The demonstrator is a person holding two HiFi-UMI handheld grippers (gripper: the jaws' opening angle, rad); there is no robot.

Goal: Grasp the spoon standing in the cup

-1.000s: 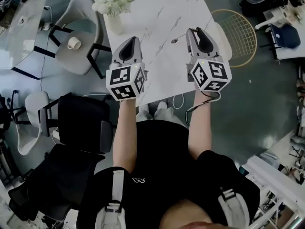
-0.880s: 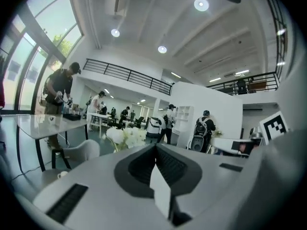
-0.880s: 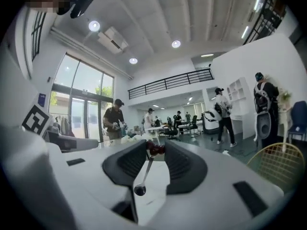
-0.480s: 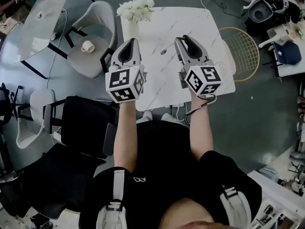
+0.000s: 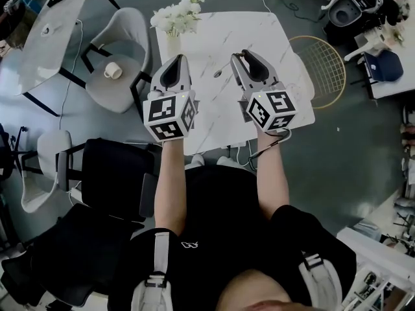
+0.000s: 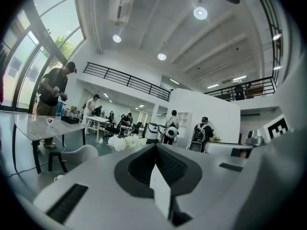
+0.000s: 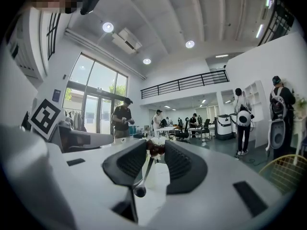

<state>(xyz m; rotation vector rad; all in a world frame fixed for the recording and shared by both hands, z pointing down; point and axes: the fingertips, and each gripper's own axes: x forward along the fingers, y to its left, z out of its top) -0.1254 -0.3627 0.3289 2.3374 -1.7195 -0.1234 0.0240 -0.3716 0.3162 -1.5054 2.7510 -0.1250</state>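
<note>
right tool [image 7: 155,145] clamps slim metal spoon [image 7: 139,191], hanging askew | left tool [image 6: 154,146] closed, empty | risk: tip-only hold, spoon slips onto white marble surface [image 5: 220,31]

Marble table [image 5: 214,34] stood centre w/ white flowers [image 5: 176,15] at its far-left corner; grey chair [image 5: 126,44] sat left, gold wire chair [image 5: 324,60] right.

White, grey-veined marble table [image 5: 214,41]
</note>
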